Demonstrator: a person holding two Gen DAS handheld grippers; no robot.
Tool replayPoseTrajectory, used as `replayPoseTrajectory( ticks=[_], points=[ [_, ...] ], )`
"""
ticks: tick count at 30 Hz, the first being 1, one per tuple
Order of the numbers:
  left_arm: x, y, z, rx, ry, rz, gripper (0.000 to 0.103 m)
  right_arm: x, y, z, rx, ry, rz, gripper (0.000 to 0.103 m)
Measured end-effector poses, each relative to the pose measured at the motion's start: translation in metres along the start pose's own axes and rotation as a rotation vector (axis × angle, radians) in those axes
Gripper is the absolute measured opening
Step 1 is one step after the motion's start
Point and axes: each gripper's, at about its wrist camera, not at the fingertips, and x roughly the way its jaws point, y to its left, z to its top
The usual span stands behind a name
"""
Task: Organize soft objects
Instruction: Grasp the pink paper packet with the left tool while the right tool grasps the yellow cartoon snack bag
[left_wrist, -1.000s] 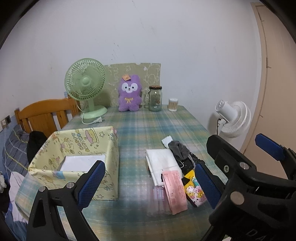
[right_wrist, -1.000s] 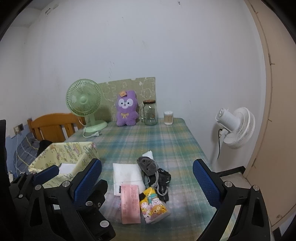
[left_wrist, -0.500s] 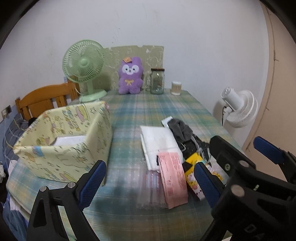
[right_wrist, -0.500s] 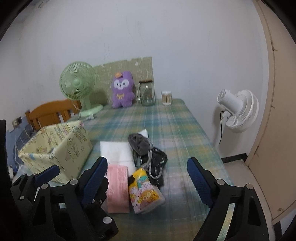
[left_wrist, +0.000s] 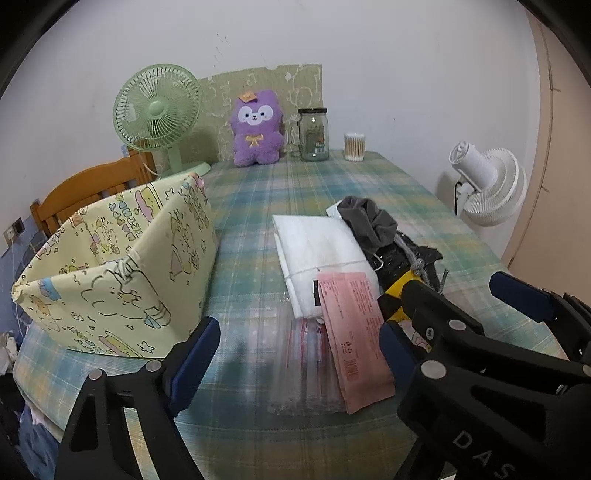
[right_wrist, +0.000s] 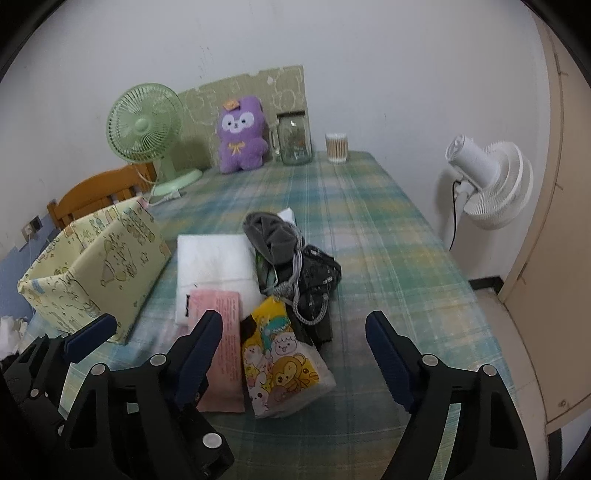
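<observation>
A pile of soft things lies mid-table: a white folded cloth (left_wrist: 317, 243) (right_wrist: 214, 258), a pink packet (left_wrist: 351, 332) (right_wrist: 225, 332), a clear packet (left_wrist: 306, 369), a grey cloth (left_wrist: 369, 221) (right_wrist: 273, 236), a black drawstring bag (right_wrist: 314, 280) and a yellow cartoon tissue pack (right_wrist: 280, 358). A yellow fabric box (left_wrist: 122, 266) (right_wrist: 96, 266) stands to their left. My left gripper (left_wrist: 295, 350) is open over the pink and clear packets. My right gripper (right_wrist: 295, 343) is open over the tissue pack. Both are empty.
At the back of the plaid table (left_wrist: 332, 177) stand a green fan (left_wrist: 159, 110), a purple plush (left_wrist: 256, 129), a glass jar (left_wrist: 313, 134) and a cotton-swab cup (left_wrist: 354, 147). A wooden chair (left_wrist: 88, 192) is at the left, a white fan (left_wrist: 487, 184) at the right.
Both grippers have moved forward and down toward the pile. The box and the packets loom larger. Both stay open.
</observation>
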Motion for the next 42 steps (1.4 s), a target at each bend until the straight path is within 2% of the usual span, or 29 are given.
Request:
replayPoseTrajectory(
  ticks=[9, 14, 17, 19, 21, 23, 25, 27, 29, 31, 34, 42],
  points=[
    [0.017, -0.014, -0.006, 0.046, 0.047, -0.019, 0.074, 0.022, -0.004, -0.009, 0.007, 0.057, -0.018, 0.079],
    [0.019, -0.019, -0.006, 0.06, 0.032, -0.002, 0.072, 0.027, -0.01, -0.009, 0.038, 0.079, 0.014, 0.077],
    [0.019, -0.02, -0.006, 0.057, 0.035, -0.004, 0.066, 0.03, -0.016, -0.011, 0.102, 0.108, 0.064, 0.071],
    [0.018, -0.021, -0.006, 0.06, 0.04, -0.012, 0.06, 0.031, -0.019, -0.012, 0.129, 0.118, 0.075, 0.062],
    [0.017, -0.021, -0.006, 0.054, 0.045, -0.025, 0.058, 0.031, -0.018, -0.013, 0.131, 0.124, 0.072, 0.054],
    [0.018, -0.021, -0.006, 0.05, 0.052, -0.027, 0.056, 0.031, -0.017, -0.013, 0.127, 0.128, 0.061, 0.053],
    [0.018, -0.02, -0.006, 0.052, 0.055, -0.033, 0.052, 0.03, -0.016, -0.013, 0.119, 0.129, 0.058, 0.047],
    [0.017, -0.02, -0.006, 0.051, 0.062, -0.054, 0.043, 0.028, -0.015, -0.013, 0.119, 0.128, 0.049, 0.045],
    [0.016, -0.02, -0.006, 0.051, 0.062, -0.063, 0.041, 0.025, -0.014, -0.013, 0.116, 0.123, 0.031, 0.041],
    [0.015, -0.02, -0.007, 0.05, 0.06, -0.073, 0.03, 0.022, -0.014, -0.013, 0.11, 0.117, 0.024, 0.036],
    [0.015, -0.018, -0.007, 0.035, 0.067, -0.102, 0.026, 0.02, -0.011, -0.012, 0.096, 0.112, 0.015, 0.03],
    [0.009, -0.011, -0.005, 0.01, 0.061, -0.156, 0.014, 0.012, -0.002, -0.006, 0.075, 0.096, -0.006, 0.027]
  ],
)
